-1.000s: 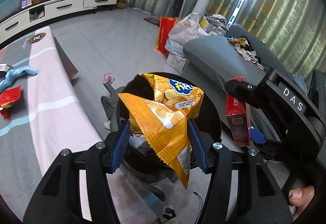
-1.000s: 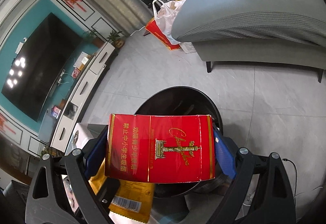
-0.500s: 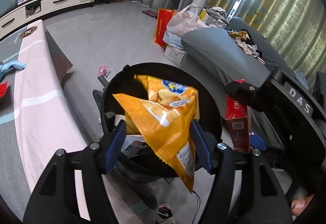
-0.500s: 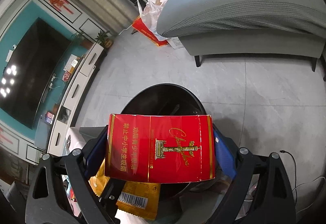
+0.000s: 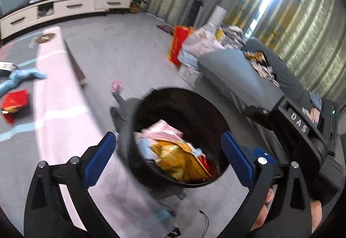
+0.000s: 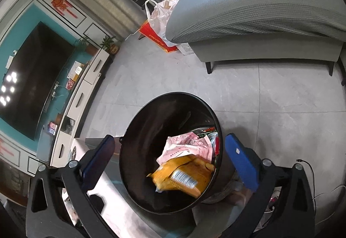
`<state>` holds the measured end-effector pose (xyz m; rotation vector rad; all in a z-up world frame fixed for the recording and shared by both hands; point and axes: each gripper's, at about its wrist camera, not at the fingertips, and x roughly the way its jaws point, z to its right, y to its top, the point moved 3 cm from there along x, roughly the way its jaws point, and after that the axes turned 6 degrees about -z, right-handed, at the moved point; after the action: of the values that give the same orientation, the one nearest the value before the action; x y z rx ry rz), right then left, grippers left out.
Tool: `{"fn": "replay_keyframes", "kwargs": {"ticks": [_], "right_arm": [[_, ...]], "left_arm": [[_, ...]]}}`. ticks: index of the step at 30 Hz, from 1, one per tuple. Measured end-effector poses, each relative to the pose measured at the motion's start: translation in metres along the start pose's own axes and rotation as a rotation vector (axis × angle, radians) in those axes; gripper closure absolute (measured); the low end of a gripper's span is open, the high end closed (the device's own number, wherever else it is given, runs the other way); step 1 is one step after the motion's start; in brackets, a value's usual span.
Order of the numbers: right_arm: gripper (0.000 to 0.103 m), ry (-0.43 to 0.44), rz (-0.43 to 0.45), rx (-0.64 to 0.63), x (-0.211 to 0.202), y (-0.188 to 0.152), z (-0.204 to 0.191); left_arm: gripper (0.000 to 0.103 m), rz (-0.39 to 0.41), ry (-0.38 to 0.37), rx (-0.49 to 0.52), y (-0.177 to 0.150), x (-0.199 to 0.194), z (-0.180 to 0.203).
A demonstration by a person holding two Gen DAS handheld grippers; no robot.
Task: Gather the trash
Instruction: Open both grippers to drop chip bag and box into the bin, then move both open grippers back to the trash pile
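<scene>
Both grippers tilt downward over the black bin [image 6: 170, 151]. Left gripper [image 5: 168, 151] and right gripper [image 6: 170, 155] have just opened wide, empty; yellow chip bag [image 6: 183, 177] lies inside the bin.

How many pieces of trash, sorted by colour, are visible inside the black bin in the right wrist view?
Orange: 1, chip bag
Pink: 1, crumpled wrapper
Red: 1, a sliver at the bin wall
Total: 3 in the black bin

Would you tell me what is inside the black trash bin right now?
The black trash bin holds an orange chip bag on top and a pink-white wrapper behind it. Whatever lies beneath them is covered.
</scene>
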<state>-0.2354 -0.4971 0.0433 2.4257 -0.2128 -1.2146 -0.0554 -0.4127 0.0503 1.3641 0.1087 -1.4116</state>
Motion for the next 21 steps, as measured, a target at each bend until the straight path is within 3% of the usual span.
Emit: {"fn": "replay_keyframes", "kwargs": {"ticks": [6, 11, 16, 21], "right_arm": [[0.003, 0.043, 0.024, -0.11, -0.008, -0.011, -0.035], [0.003, 0.066, 0.041, -0.238, -0.012, -0.028, -0.076], [0.003, 0.112, 0.026, -0.359, -0.011, -0.049, -0.11], [0.003, 0.147, 0.031, -0.459, -0.01, -0.074, -0.145]], "left_arm": [[0.003, 0.114, 0.141, -0.124, 0.006, -0.061, -0.076], [0.003, 0.201, 0.293, -0.278, -0.001, -0.126, -0.163], [0.003, 0.252, 0.549, -0.363, -0.031, -0.194, -0.251], [0.003, 0.259, 0.628, -0.469, -0.065, -0.232, -0.32]]}}
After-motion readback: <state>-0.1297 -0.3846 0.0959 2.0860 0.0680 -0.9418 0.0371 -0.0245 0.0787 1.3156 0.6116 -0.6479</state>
